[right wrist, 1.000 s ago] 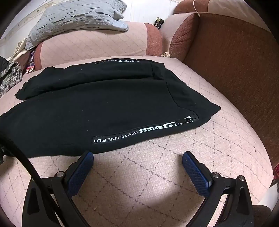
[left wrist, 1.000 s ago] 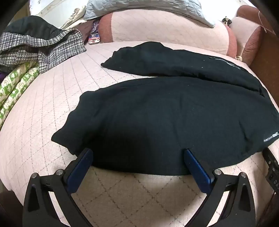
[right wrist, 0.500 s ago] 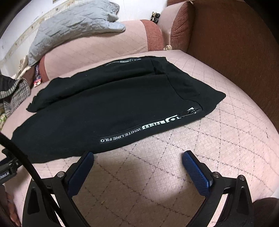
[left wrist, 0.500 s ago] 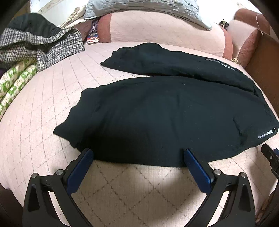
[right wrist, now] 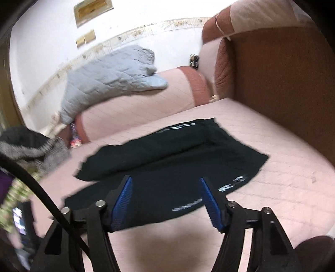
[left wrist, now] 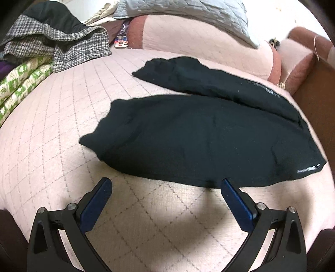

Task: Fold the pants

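Left wrist: left gripper (left wrist: pixel 166 184) spread, empty | right gripper (right wrist: pixel 165 180) narrowing, empty, above pants (right wrist: pixel 173 167)

Matt black cloth pants (left wrist: pixel 209 138) lie on a pink diamond-quilted fabric sofa seat (left wrist: pixel 52 125). Behind the pants, a puckered grey quilted cloth (left wrist: pixel 188 14); the ribbed blue gripper pads (left wrist: pixel 96 207) look rubbery.

black pants (left wrist: pixel 209 142), pink diamond-quilted cover (left wrist: pixel 62 117)
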`<state>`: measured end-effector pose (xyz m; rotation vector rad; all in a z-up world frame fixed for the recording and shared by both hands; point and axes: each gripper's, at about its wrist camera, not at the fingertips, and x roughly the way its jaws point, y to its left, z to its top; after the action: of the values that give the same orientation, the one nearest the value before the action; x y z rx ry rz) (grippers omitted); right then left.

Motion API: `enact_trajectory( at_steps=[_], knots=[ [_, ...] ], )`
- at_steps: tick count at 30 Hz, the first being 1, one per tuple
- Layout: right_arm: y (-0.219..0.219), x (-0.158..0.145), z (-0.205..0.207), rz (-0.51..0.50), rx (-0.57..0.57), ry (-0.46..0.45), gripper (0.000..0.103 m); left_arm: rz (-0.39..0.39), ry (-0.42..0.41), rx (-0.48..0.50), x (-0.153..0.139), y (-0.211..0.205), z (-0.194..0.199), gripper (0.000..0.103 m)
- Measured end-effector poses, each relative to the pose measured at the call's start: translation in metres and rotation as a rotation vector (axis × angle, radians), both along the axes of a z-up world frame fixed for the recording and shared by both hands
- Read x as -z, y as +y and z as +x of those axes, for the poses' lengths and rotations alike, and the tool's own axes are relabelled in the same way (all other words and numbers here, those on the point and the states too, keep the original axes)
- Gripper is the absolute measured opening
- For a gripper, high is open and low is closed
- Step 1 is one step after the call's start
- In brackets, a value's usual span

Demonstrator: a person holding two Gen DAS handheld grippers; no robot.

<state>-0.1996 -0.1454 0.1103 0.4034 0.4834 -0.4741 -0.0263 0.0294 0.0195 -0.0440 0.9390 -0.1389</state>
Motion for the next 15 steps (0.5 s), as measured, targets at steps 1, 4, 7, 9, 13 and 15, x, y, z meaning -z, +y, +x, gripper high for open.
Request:
enact_trajectory(
  at_steps=[1,4,7,9,13,15],
  knots=[
    [0.001,-0.005,0.002,0.032,-0.011,-0.013,0.065,-0.006,-0.014,-0.002,-0.005,0.001,-0.002,0.103],
    [0.006,-0.021,0.003,0.031,-0.031,-0.055,0.065,-0.016,-0.053,0.004,-0.021,0.002,-0.008,0.103],
    [0.030,-0.047,-0.001,-0.099,-0.065,-0.097,0.065,-0.034,-0.083,0.017,-0.034,0.000,-0.015,0.103],
    [0.037,-0.065,-0.007,-0.081,-0.115,-0.156,0.065,-0.040,-0.091,0.029,-0.038,-0.002,-0.018,0.103],
    [0.043,-0.089,-0.012,0.079,-0.203,-0.269,0.066,-0.043,-0.072,0.044,-0.039,-0.009,-0.019,0.103],
    [0.047,-0.096,-0.014,0.140,-0.231,-0.308,0.066,-0.044,-0.049,0.038,-0.041,-0.016,-0.016,0.103]
  ],
)
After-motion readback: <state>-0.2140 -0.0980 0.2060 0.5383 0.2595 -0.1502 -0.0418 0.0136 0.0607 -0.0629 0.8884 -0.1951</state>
